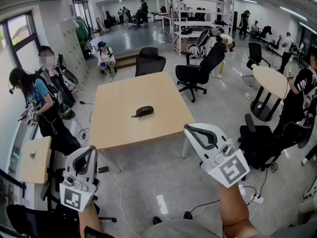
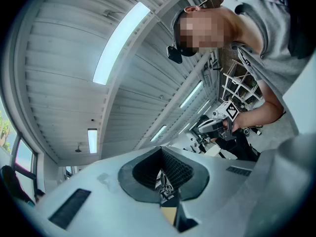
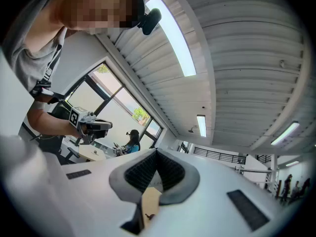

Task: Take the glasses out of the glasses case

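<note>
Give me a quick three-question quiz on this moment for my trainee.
1. True or false: the dark oval glasses case lies on the light wooden table.
2. The white hand-held left gripper has its jaws: A) wide apart; B) together, empty; C) clamped on the case.
3. Short answer: does the white hand-held right gripper touch the case?
Key: 1 true. 2 B. 3 No; it is held short of the case, jaws together.
</note>
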